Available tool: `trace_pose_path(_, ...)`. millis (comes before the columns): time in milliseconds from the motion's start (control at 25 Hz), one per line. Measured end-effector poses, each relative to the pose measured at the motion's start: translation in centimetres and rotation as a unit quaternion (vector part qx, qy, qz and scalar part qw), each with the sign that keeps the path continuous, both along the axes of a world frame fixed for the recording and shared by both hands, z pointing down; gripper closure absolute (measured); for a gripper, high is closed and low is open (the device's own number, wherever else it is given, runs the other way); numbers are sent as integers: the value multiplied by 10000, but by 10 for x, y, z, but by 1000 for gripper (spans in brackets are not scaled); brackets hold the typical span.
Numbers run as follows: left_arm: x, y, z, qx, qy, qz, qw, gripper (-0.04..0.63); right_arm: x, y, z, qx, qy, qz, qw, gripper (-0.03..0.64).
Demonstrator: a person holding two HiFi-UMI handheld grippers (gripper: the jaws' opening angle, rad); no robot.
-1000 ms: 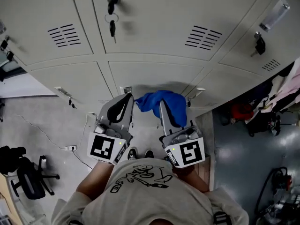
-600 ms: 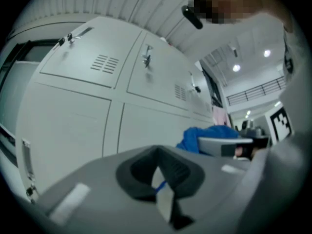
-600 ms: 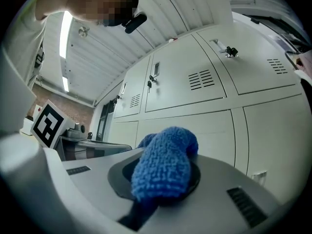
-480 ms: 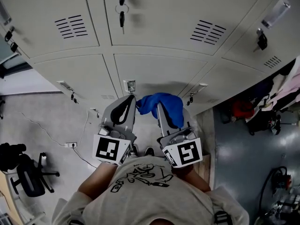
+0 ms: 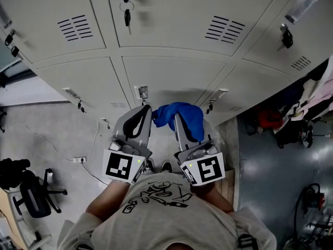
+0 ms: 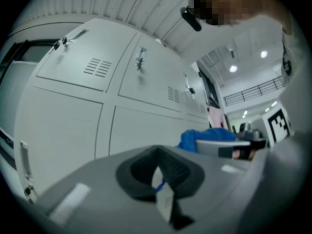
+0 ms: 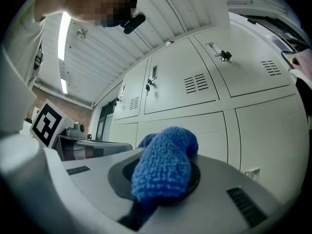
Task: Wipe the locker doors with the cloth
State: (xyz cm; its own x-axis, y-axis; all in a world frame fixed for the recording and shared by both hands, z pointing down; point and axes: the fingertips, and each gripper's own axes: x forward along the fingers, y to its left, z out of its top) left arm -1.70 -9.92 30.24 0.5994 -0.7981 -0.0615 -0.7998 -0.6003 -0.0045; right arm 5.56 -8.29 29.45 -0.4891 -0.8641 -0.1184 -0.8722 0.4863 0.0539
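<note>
Cloth [image 7: 163, 167] is blue and fluffy; the jaws of my right gripper [image 5: 179, 120] squeeze it tight, just in front of the grey locker doors [image 5: 171, 79]; my left gripper [image 5: 141, 111] sits beside it, jaws pressed together on a small white tag [image 6: 165, 199].

blue cloth [image 5: 182, 116] — bunched before grey locker doors [image 5: 171, 77].

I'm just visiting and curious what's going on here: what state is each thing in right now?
blue cloth: bunched, clamped in the right gripper.
right gripper: shut on the blue cloth.
left gripper: shut, pinching a small white tag.
locker doors: closed.
keys: hanging from an upper door's lock.
</note>
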Motion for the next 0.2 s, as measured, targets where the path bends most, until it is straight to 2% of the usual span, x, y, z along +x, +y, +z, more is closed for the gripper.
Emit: trace_pose_path(200,8,3,4,-21,-58,6,10000,594,7,4,-1,31,-33,-16,10000,594)
